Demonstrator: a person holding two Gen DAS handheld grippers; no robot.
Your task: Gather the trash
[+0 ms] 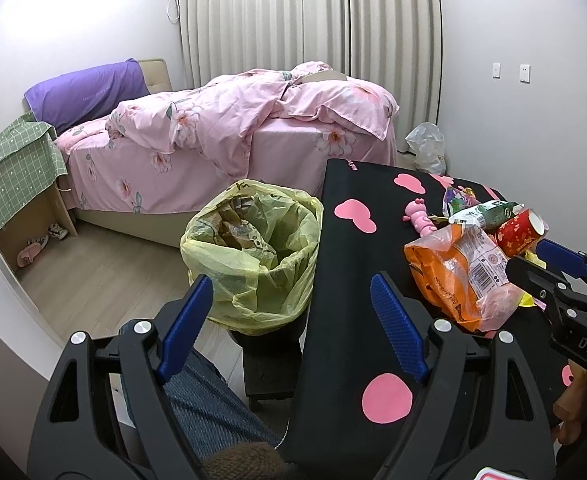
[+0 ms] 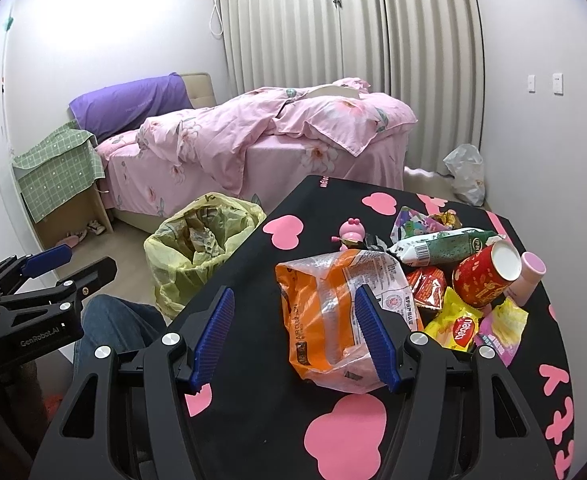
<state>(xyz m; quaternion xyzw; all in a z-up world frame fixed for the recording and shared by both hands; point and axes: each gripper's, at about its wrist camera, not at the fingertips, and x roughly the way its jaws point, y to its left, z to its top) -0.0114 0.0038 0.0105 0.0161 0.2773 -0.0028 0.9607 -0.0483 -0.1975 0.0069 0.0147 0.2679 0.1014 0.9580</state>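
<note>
In the left wrist view, the left gripper [image 1: 293, 320] is being held with its blue-padded jaws spread wide and nothing between them, poised over the near edge of the black table [image 1: 333, 264] with pink heart shapes. Just beside that edge, on the floor side, a bin lined with a yellow bag [image 1: 253, 256] is being shown with crumpled wrappers already inside. An orange snack bag [image 1: 457, 276] is lying on the table to the right, and the right gripper [image 1: 533, 258] is seen just beyond it, near a red paper cup [image 1: 519, 232] lying on its side. In the right wrist view, the right gripper [image 2: 293, 336] is being held with its jaws apart, and the orange snack bag [image 2: 333, 312] is lying flat between them; whether either pad is touching it cannot be told. Behind the bag, a green-and-white wrapper [image 2: 441, 246], the red paper cup [image 2: 485, 280], a yellow wrapper [image 2: 457, 324] and a pink toy figure [image 2: 349, 234] are being shown clustered on the table. The left gripper [image 2: 69, 262] is appearing at the left edge, its jaws parted.
</note>
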